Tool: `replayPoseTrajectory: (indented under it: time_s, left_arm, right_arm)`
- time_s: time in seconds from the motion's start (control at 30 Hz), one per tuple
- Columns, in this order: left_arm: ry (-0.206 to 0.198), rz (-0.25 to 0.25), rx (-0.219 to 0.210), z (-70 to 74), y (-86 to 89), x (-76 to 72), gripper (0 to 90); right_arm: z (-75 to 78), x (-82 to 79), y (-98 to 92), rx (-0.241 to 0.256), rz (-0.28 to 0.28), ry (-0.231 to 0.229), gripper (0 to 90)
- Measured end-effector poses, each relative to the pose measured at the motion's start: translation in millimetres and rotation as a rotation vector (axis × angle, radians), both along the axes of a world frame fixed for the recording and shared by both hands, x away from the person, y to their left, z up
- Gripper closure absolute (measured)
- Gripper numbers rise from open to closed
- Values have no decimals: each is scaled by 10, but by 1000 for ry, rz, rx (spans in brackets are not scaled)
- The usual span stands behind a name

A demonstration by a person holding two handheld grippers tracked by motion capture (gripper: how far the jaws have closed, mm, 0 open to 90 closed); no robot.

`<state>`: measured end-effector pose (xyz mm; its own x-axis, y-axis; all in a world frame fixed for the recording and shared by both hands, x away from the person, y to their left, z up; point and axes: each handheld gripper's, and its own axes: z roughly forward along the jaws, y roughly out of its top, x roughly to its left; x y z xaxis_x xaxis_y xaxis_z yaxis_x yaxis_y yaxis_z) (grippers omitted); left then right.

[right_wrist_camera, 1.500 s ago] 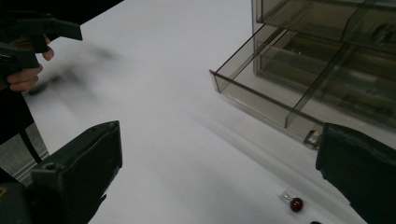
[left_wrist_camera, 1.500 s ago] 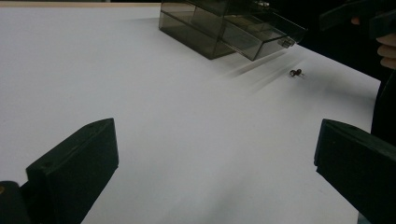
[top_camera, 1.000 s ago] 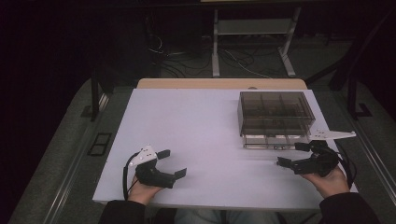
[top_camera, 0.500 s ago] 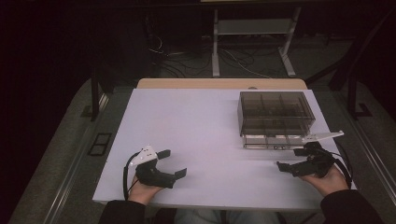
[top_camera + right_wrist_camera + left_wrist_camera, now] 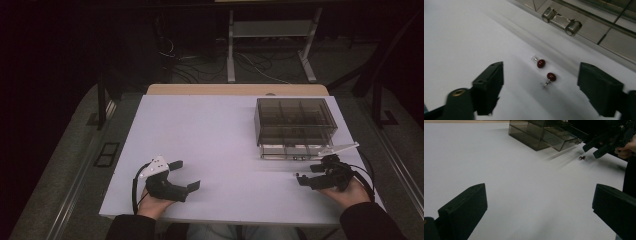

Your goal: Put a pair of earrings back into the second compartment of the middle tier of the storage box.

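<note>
Two small red-headed studs [image 5: 540, 63] [image 5: 551, 76] with clear posts lie side by side on the white table, just ahead of my right gripper [image 5: 544, 85], between its open jaws and untouched. From the left gripper view they are a tiny red speck [image 5: 582, 158]. In the high view my right gripper [image 5: 306, 173] sits low at the table's right front, close before a smoky clear drawer box [image 5: 295, 125]. My left gripper [image 5: 186, 174] rests open at the left front with nothing between its jaws [image 5: 539, 207].
The drawer box's front carries a clear handle [image 5: 562, 21] just beyond the studs. The white table top [image 5: 210, 135] spreads wide between the two hands. Past the far edge stand a metal stand [image 5: 272, 30] and loose cables on a dark floor.
My right gripper has shifted slightly left and lower toward the table in front of the box. The left gripper has not moved.
</note>
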<state>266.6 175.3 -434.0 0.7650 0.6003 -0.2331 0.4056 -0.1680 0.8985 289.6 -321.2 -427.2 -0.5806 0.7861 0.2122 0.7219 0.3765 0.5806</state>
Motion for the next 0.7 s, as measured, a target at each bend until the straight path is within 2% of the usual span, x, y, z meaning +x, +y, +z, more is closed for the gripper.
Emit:
replayPoseTrajectory:
  time_s: [0.23, 0.27, 0.3, 0.43, 0.7]
  left_arm:
    - [1, -1, 0, -1, -3, 0, 0]
    - [1, -1, 0, -1, -3, 0, 0]
    - [2, -1, 0, -1, -4, 0, 0]
    - [1, -5, 3, -3, -6, 0, 0]
    - [-1, 0, 3, -3, -5, -1, 0]
  right_arm:
    - [-41, 26, -1, -18, -11, 1, 340]
    - [-55, 31, 2, -29, -15, 3, 385]
    - [-55, 31, 2, -29, -15, 3, 385]
    - [-106, 30, 23, -45, -11, 5, 496]
    - [-114, 17, 27, -83, -25, -33, 638]
